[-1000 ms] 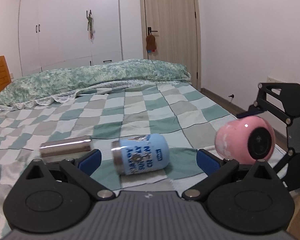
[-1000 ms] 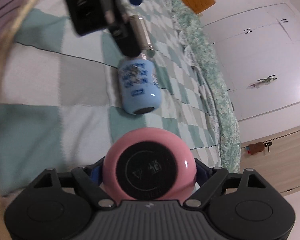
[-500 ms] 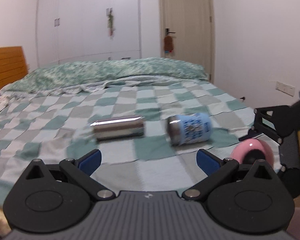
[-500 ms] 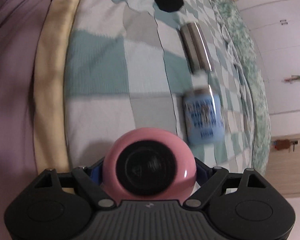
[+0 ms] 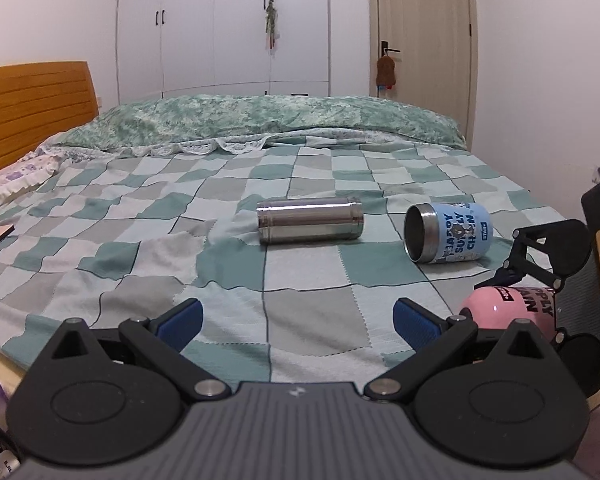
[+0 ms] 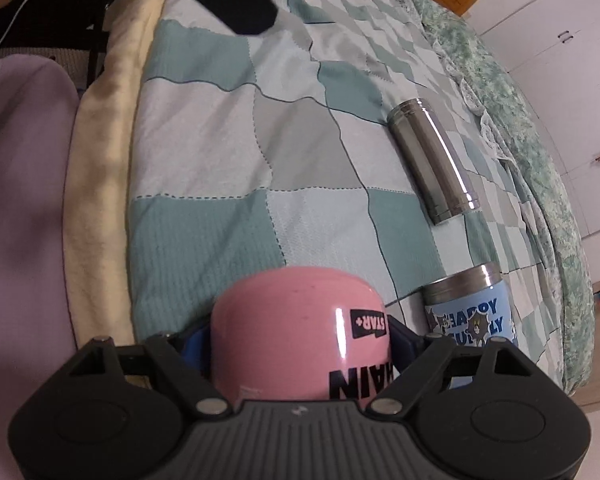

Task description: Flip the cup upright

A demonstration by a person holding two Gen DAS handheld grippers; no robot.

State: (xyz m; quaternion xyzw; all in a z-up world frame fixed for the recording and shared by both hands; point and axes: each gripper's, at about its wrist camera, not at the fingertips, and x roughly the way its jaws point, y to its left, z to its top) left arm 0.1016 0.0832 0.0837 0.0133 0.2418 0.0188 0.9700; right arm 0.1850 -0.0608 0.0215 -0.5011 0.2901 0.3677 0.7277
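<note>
The right tool (image 6: 300, 344) is clamped on the pink cup (image 6: 300, 332), its blue pads pressed against either side of the body, and holds it at the near edge of the bed (image 5: 308, 320) over the checked quilt (image 6: 228, 152). Black lettering runs across the pink cup's side; its mouth is not visible, so I cannot tell what is inside or exactly how it is turned. The left tool (image 5: 296, 320) hangs low over the quilt with its fingers spread wide and nothing between them. Farther onto the bed, a steel cylinder cup (image 5: 310, 220) lies on its side, and near it a blue printed cup (image 5: 446, 234) also lies on its side, its open steel mouth facing the left tool and showing a bare, empty interior. The blue cup sits just beside the pink one.
</note>
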